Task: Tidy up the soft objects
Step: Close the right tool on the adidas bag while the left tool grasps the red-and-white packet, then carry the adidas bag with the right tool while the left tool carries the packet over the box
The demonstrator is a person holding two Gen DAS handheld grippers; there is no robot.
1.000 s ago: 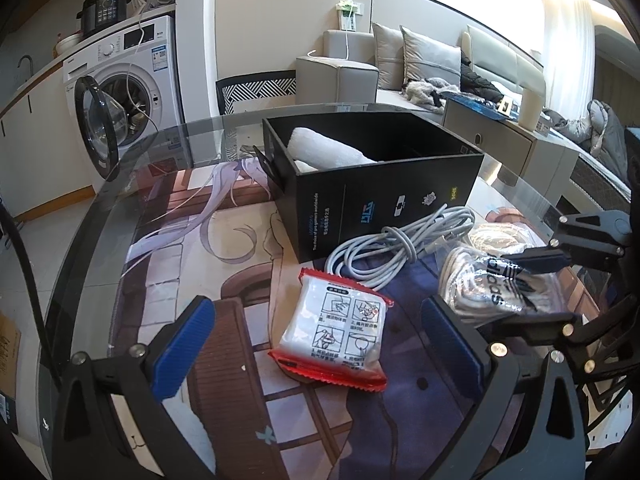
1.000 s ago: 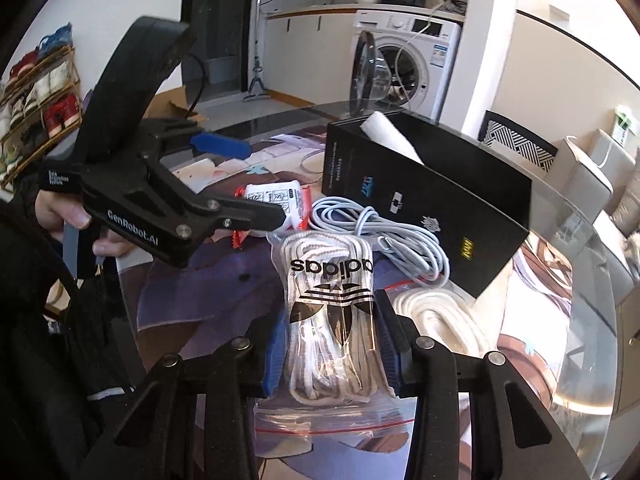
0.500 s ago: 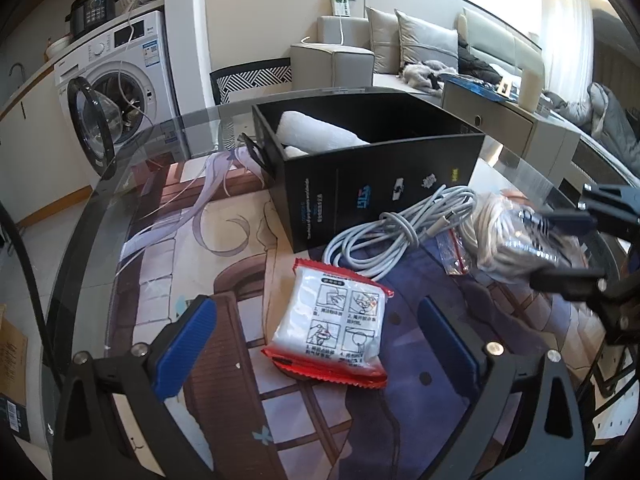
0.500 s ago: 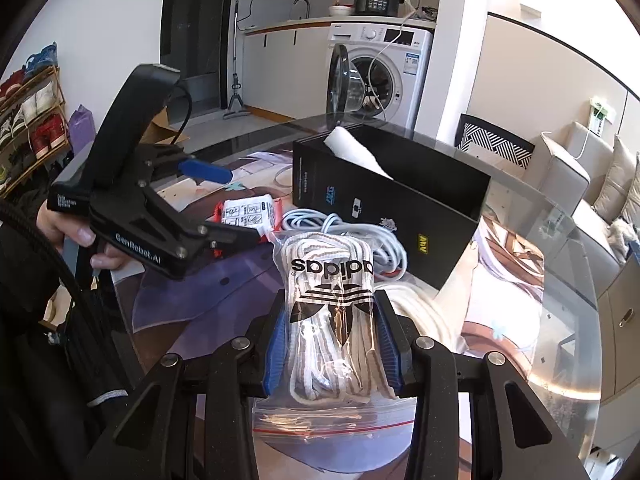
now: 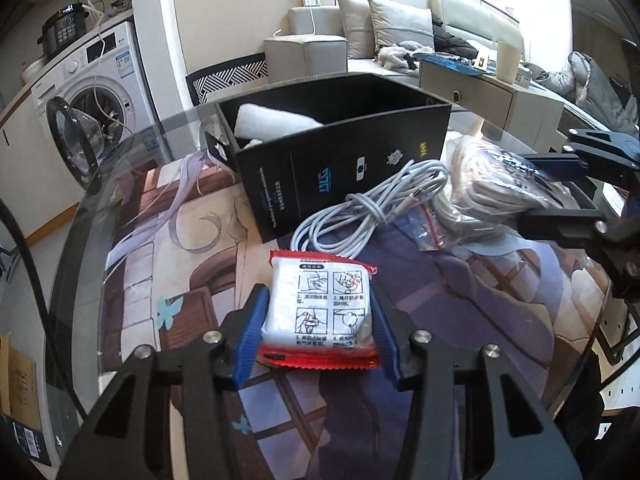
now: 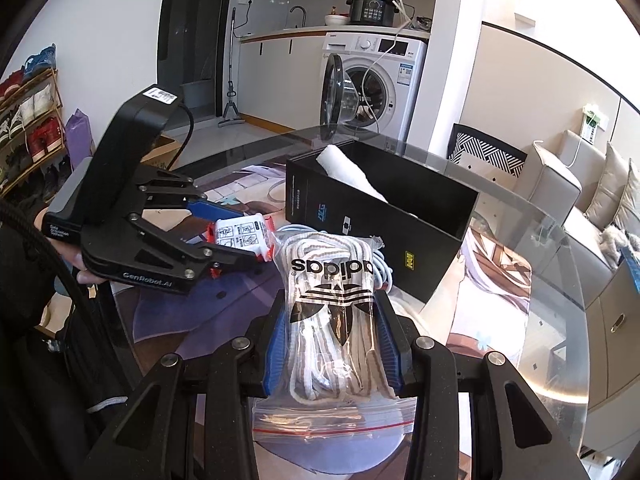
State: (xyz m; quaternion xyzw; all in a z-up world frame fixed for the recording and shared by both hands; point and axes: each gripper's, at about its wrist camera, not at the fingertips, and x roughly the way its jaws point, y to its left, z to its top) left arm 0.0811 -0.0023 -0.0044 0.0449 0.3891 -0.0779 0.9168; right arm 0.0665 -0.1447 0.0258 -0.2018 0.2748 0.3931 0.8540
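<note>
Now the left tongs [image 5: 316, 330] are closed on the white packet [image 5: 320, 312], their blue pads [image 5: 252, 336] pressing its two long sides near the red-sealed end closest to the camera. Whether the packet has left the tabletop [image 5: 460, 292] I cannot tell. The right tongs [image 6: 332, 344] are closed on the zip bag of laces [image 6: 332, 308], pinching it across the middle below the printed logo, with the bag's red-striped zip end hanging behind the pads and the bag held above the tabletop.

Both items look light and yielding. The packet's film is likely slippery, so a hold across the padded body seems safer than one on the thin crimped edge. The lace bag will probably sag and shift as its cords slide inside, and the mid-body pinch gathers enough cord to keep it from slipping out.

Just beyond the packet lies a coiled grey cable [image 5: 372, 208], touching the front wall of the open black box [image 5: 344, 164], which already holds a white roll [image 5: 276, 124] at its left end.
</note>
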